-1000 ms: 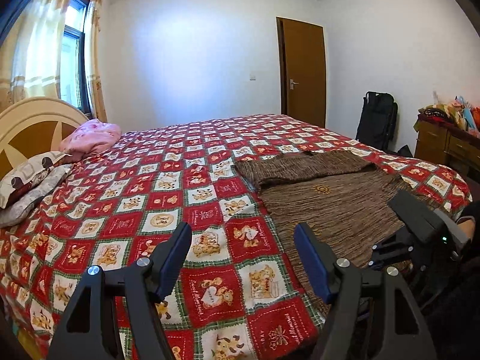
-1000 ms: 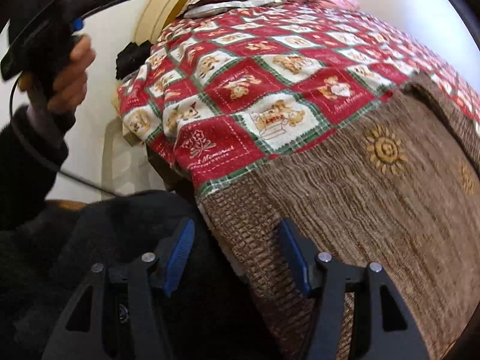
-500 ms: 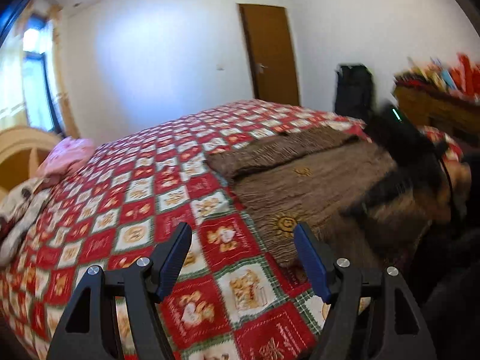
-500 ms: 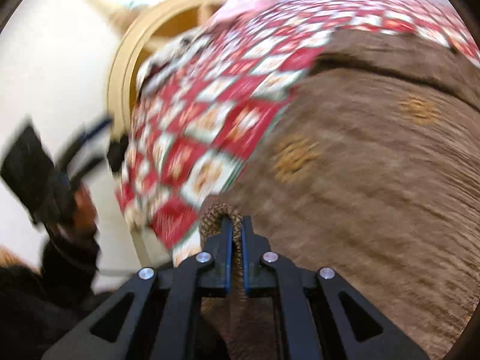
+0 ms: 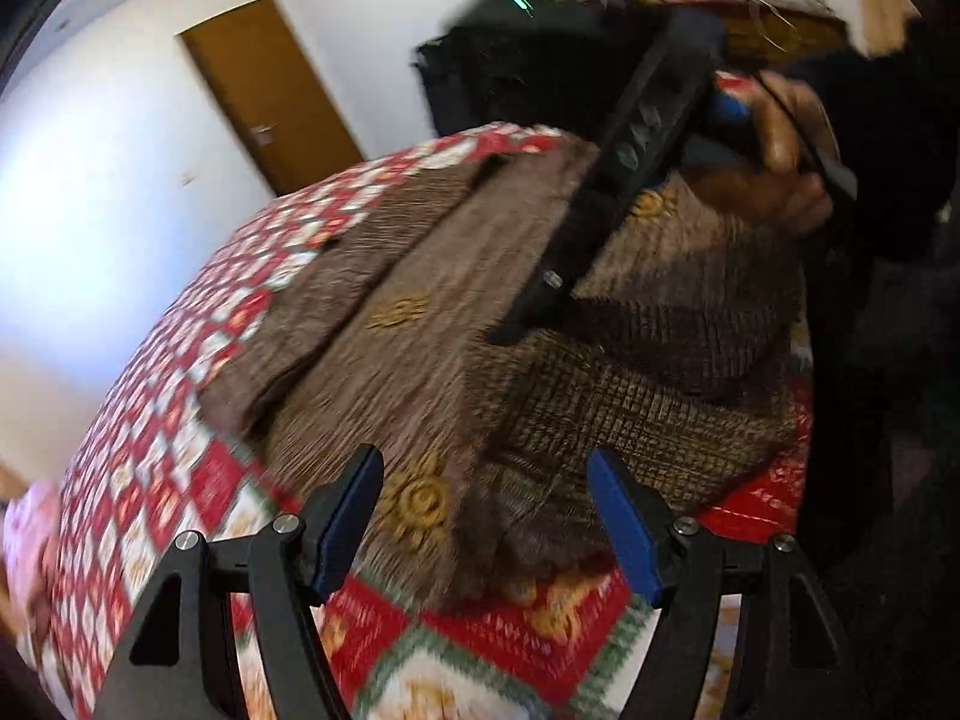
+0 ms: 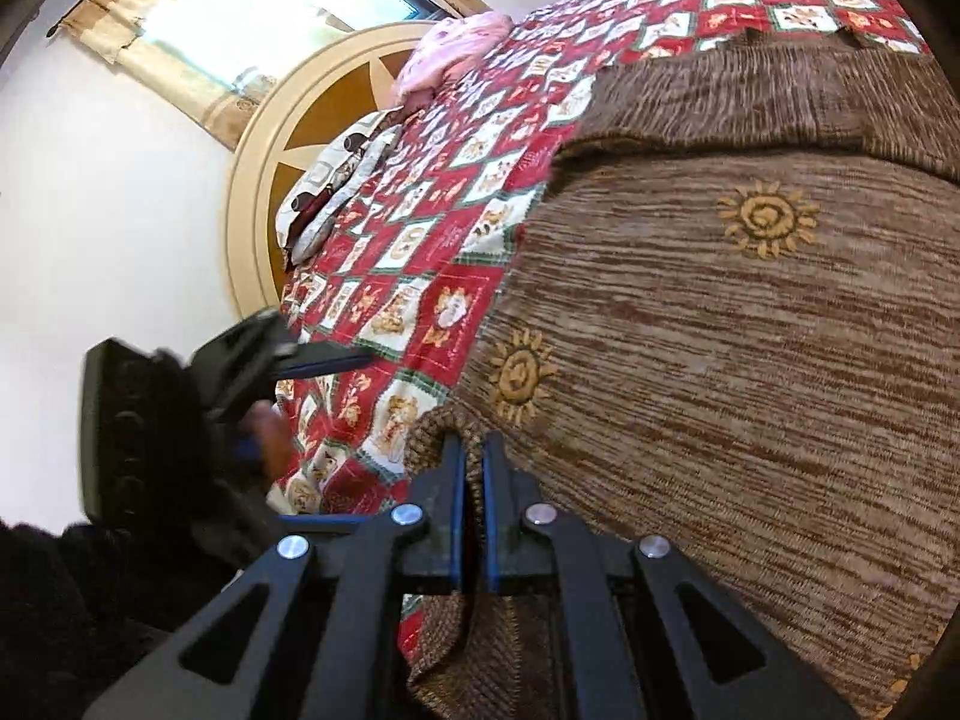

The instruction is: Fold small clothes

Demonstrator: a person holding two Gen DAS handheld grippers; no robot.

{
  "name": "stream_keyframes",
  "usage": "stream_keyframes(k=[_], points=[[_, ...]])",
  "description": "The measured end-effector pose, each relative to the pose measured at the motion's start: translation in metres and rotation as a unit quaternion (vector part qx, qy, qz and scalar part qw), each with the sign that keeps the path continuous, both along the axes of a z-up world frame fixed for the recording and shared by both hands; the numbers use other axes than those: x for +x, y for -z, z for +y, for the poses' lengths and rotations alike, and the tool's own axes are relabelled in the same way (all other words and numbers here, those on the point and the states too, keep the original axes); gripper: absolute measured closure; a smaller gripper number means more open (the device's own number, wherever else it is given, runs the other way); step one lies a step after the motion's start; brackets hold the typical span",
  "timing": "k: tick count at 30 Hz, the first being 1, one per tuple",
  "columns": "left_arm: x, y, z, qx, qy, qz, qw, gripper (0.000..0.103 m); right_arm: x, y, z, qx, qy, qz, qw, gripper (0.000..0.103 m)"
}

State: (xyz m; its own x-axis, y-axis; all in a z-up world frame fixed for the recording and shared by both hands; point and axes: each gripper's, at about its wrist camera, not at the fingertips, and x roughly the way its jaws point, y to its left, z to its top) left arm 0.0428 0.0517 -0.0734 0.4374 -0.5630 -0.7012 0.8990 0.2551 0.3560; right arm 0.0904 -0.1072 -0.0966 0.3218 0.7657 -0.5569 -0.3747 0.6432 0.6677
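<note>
Right wrist view: right gripper [image 6: 474,468] clamped tight on the ribbed hem of the brown sweater [image 6: 720,330], pinching a raised fold at its near corner. Sweater lies spread on the quilt [image 6: 420,252], sun motifs up. Left gripper [image 5: 480,516] hovers above the sweater's near edge, jaws wide, nothing between them. Beyond the sweater: pillow [image 6: 336,180] and pink cloth [image 6: 456,48] at the headboard [image 6: 264,138]. Door [image 5: 270,90] past the sweater's far end.
</note>
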Motion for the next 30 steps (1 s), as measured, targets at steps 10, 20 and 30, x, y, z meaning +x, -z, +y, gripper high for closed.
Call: stream_keyframes(k=[10,20,30], points=[[-0.009,0.034,-0.032,0.065,0.065,0.01,0.9958,0.031,0.023,0.014,-0.03,-0.014,0.074,0.03,0.997,0.083],[0.006,0.038,-0.024,0.044,0.034,0.023,0.9982,0.031,-0.019,0.01,-0.011,-0.06,0.008,-0.001,0.998,0.059],[0.003,0.025,-0.006,0.016,0.018,0.024,0.9994,0.031,-0.012,0.025,0.007,-0.157,0.035,-0.01,0.987,0.061]])
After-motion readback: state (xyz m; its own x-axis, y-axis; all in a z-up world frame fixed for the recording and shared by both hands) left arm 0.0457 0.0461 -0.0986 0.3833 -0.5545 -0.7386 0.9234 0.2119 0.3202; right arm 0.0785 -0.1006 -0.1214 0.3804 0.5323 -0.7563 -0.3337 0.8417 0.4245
